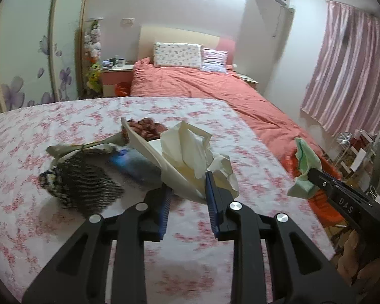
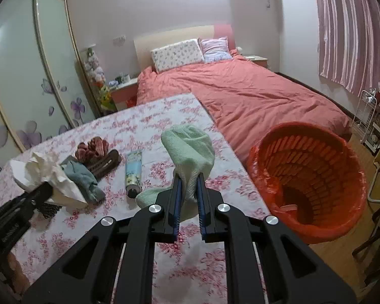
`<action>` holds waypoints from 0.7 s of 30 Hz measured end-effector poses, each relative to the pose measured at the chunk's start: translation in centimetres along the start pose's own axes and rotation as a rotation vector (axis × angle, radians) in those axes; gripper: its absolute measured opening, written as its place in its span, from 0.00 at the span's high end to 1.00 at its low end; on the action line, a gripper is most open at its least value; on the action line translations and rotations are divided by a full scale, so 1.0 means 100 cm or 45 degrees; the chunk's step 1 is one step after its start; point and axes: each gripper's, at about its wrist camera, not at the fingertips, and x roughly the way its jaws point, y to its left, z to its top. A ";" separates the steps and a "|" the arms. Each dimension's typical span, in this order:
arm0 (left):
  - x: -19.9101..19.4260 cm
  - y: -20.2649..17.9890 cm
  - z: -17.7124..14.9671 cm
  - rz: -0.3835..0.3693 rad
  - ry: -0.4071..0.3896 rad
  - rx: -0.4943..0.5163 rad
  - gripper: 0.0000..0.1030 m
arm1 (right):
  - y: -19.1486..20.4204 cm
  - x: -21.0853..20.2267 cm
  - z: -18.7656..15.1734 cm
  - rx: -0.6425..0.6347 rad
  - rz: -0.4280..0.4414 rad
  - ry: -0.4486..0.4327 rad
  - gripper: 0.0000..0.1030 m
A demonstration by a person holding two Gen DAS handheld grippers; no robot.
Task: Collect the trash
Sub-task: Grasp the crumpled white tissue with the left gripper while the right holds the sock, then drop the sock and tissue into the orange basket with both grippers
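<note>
My left gripper (image 1: 188, 183) is shut on a wad of crumpled white paper (image 1: 190, 149), held just above the flowered table (image 1: 38, 228). In the right wrist view that wad (image 2: 48, 169) hangs at the left, at the tip of the left gripper (image 2: 49, 188). My right gripper (image 2: 188, 177) is shut on a pale green cloth (image 2: 190, 147), which droops over its fingers above the table's right side. An orange slatted bin (image 2: 309, 185) lined with a red bag stands on the floor beside the table's right edge, open and nearly empty.
On the table lie a striped knit piece (image 1: 81, 185), a red scrunchie (image 2: 93, 147), a brown hair clip (image 2: 106, 163), a teal cloth (image 2: 84, 179) and a cream tube (image 2: 133, 169). A bed with a coral cover (image 2: 253, 93) lies beyond. A wire rack (image 2: 367, 116) stands at the right.
</note>
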 end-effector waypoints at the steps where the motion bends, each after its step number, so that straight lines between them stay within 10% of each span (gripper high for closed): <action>1: 0.000 -0.004 0.000 -0.010 -0.001 0.006 0.74 | -0.001 -0.002 0.000 0.005 0.001 -0.008 0.89; 21: 0.024 -0.117 0.011 -0.244 0.022 0.177 0.74 | -0.078 -0.027 0.005 0.155 -0.105 -0.129 0.89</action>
